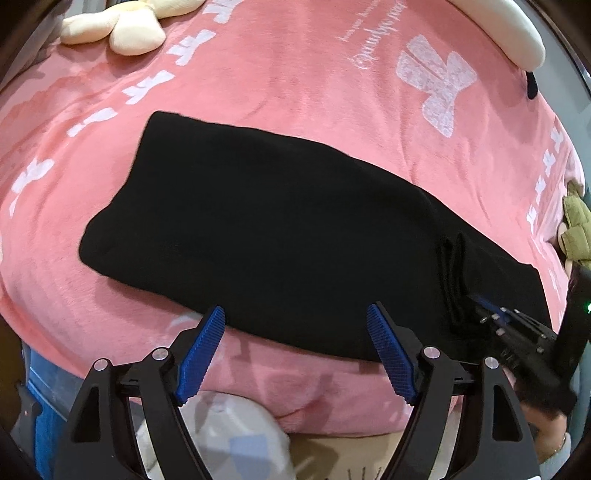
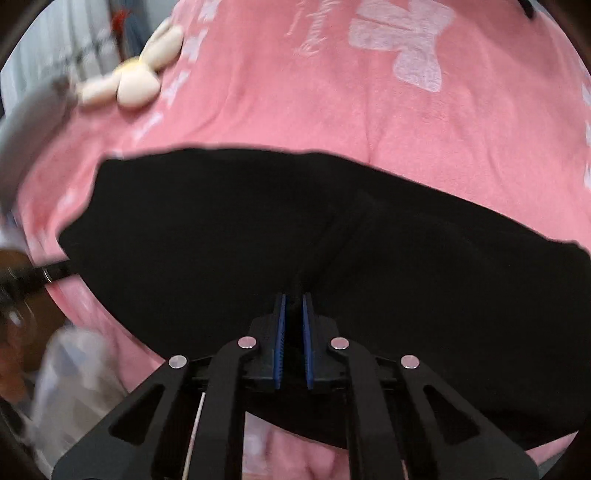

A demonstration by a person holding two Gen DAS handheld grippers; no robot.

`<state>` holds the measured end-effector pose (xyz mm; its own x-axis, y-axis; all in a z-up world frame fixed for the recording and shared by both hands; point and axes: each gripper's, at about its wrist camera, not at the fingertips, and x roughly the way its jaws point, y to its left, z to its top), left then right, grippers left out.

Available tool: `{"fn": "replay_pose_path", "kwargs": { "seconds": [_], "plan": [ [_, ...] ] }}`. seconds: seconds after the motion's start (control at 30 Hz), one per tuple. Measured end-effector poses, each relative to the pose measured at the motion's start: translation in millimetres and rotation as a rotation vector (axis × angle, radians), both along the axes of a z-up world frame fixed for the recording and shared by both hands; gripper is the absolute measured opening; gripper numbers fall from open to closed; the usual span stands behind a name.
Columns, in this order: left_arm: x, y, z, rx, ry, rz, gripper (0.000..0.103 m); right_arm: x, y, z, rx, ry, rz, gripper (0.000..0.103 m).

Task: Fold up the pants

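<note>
Black pants (image 1: 266, 229) lie folded lengthwise on a pink blanket (image 1: 295, 81). My left gripper (image 1: 297, 314) is open, its blue pads at the near edge of the pants, touching nothing. My right gripper (image 1: 476, 306) shows at the right in the left wrist view, shut on a pinched ridge of the pants. In the right wrist view my right gripper (image 2: 294, 299) is shut on a fold of the black pants (image 2: 258, 229), lifting a crease. The left gripper's tip (image 2: 55, 271) shows at the left edge of the pants.
A cream plush toy (image 1: 122, 26) lies at the far left of the blanket and also shows in the right wrist view (image 2: 136, 79). A white pillow (image 1: 517, 33) sits far right. An olive cloth item (image 1: 576, 225) lies at the right edge. The blanket's front edge (image 1: 314, 410) drops off below the grippers.
</note>
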<state>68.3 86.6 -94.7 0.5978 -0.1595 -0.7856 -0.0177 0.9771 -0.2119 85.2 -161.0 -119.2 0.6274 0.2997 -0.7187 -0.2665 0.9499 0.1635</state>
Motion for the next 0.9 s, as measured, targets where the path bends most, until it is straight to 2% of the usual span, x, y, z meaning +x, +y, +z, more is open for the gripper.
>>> {"fn": "replay_pose_path", "kwargs": {
  "seconds": [0.07, 0.1, 0.17, 0.23, 0.27, 0.33, 0.37, 0.43, 0.47, 0.5, 0.53, 0.6, 0.67, 0.73, 0.77, 0.8, 0.83, 0.87, 0.9],
  "plan": [
    [1, 7, -2, -0.013, 0.002, 0.007, 0.076, -9, 11, 18, 0.000, -0.046, 0.041, 0.007],
    [2, 10, -4, -0.026, 0.004, 0.012, 0.076, -10, 14, 20, -0.017, -0.036, 0.076, 0.008],
    [5, 13, -7, -0.052, 0.009, 0.018, 0.076, -1, 20, 2, -0.109, 0.021, 0.109, 0.012],
    [7, 14, -9, -0.061, 0.021, 0.014, 0.076, -3, 19, -6, -0.163, 0.022, 0.108, 0.016],
    [7, 13, -9, -0.060, 0.022, 0.010, 0.076, -8, 17, -4, -0.149, 0.013, 0.108, 0.020],
    [7, 13, -8, -0.052, 0.017, -0.005, 0.076, -13, 17, 1, -0.117, 0.006, 0.117, 0.048],
    [8, 13, -8, -0.054, 0.015, -0.009, 0.076, -16, 18, 3, -0.117, -0.012, 0.118, 0.051],
    [9, 15, -9, -0.068, 0.018, 0.000, 0.076, -14, 25, -3, -0.179, -0.019, 0.129, 0.051],
    [9, 17, -10, -0.076, 0.019, 0.005, 0.076, -12, 29, -8, -0.211, -0.014, 0.119, 0.035],
    [10, 20, -10, -0.088, 0.020, 0.014, 0.076, -6, 30, -15, -0.232, 0.000, 0.106, 0.027],
    [10, 22, -9, -0.094, 0.020, 0.021, 0.076, -2, 29, -15, -0.204, 0.002, 0.092, 0.019],
    [10, 32, -7, -0.107, 0.015, 0.047, 0.076, 3, 28, -2, -0.165, -0.013, 0.060, 0.016],
    [8, 51, -3, -0.142, -0.006, 0.093, 0.077, -2, 30, 26, -0.110, -0.085, 0.034, 0.016],
    [8, 69, -3, -0.174, -0.025, 0.154, 0.079, 0, 32, 31, -0.041, -0.089, 0.052, 0.017],
    [11, 79, -5, -0.191, -0.026, 0.191, 0.079, 7, 35, 21, -0.026, -0.047, 0.073, 0.018],
    [12, 86, -6, -0.210, -0.027, 0.214, 0.079, 15, 39, 3, -0.065, 0.001, 0.074, 0.019],
    [15, 93, -8, -0.236, -0.033, 0.236, 0.079, 17, 40, -9, -0.087, 0.028, 0.068, 0.024],
    [19, 101, -12, -0.284, -0.035, 0.260, 0.079, 14, 38, -10, -0.058, 0.018, 0.058, 0.026],
    [21, 105, -15, -0.328, -0.028, 0.269, 0.079, 9, 35, -6, -0.019, 0.006, 0.039, 0.032]
  ]
}}
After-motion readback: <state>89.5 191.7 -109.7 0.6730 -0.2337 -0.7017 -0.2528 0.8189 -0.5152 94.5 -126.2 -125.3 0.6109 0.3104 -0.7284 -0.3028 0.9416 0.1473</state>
